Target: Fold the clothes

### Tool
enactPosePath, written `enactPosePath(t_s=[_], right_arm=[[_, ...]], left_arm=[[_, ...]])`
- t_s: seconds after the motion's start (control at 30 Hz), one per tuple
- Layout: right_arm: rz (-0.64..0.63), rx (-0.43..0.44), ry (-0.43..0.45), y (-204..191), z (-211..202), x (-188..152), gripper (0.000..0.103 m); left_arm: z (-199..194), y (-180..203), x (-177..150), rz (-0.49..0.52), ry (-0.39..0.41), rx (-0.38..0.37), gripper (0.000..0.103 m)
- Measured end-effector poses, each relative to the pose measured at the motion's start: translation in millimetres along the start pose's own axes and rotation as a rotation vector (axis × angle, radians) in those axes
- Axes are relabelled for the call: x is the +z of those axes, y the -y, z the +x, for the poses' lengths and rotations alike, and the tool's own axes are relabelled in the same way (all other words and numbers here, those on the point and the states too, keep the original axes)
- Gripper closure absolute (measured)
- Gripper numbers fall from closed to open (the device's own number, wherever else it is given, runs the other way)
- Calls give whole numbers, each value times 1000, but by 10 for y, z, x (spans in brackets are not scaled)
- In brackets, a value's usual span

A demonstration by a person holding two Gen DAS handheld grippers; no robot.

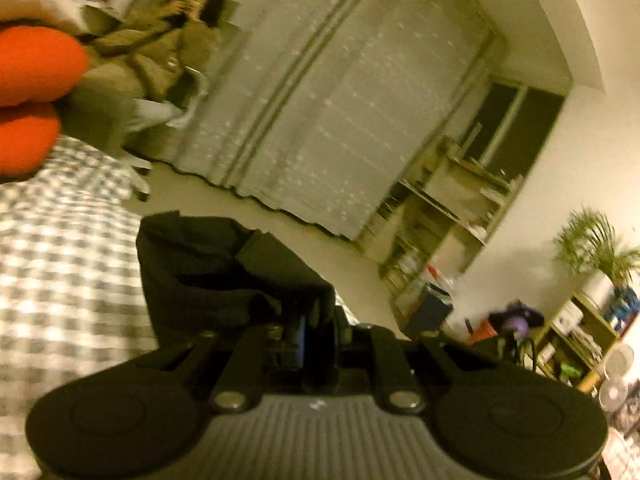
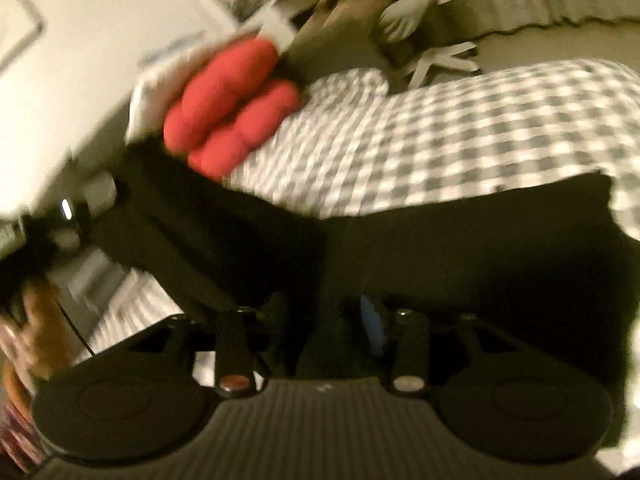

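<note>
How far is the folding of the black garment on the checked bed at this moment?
Done: nothing looks folded yet; no neat stack is visible. In hand: the left gripper is shut on an edge of the black garment and lifts it above the checked bed. The right gripper has dark cloth between its fingers, but blur hides whether it grips. Left: laying the garment flat and making every fold.

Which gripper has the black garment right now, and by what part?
Left gripper is shut on the black garment at an edge fold. Right gripper has cloth between its jaws; a grip cannot be told.
</note>
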State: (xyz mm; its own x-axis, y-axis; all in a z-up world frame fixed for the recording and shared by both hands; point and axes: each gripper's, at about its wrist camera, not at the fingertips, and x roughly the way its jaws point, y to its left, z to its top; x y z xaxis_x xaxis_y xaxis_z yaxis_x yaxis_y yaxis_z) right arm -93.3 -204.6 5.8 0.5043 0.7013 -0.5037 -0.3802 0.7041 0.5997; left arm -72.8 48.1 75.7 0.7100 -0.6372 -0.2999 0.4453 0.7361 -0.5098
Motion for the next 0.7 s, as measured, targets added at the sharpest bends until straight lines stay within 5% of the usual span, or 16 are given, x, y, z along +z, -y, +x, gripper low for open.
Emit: enactPosePath(t_s=[0.4,0.7], right_arm=[[406,120,212,725,-607,1,40],[616,208,262,1094,-796,-107,33]], left_arm=[[841,483,-123,67,-205,-82,92],[1250,648,-302,89,-331,-156,84]])
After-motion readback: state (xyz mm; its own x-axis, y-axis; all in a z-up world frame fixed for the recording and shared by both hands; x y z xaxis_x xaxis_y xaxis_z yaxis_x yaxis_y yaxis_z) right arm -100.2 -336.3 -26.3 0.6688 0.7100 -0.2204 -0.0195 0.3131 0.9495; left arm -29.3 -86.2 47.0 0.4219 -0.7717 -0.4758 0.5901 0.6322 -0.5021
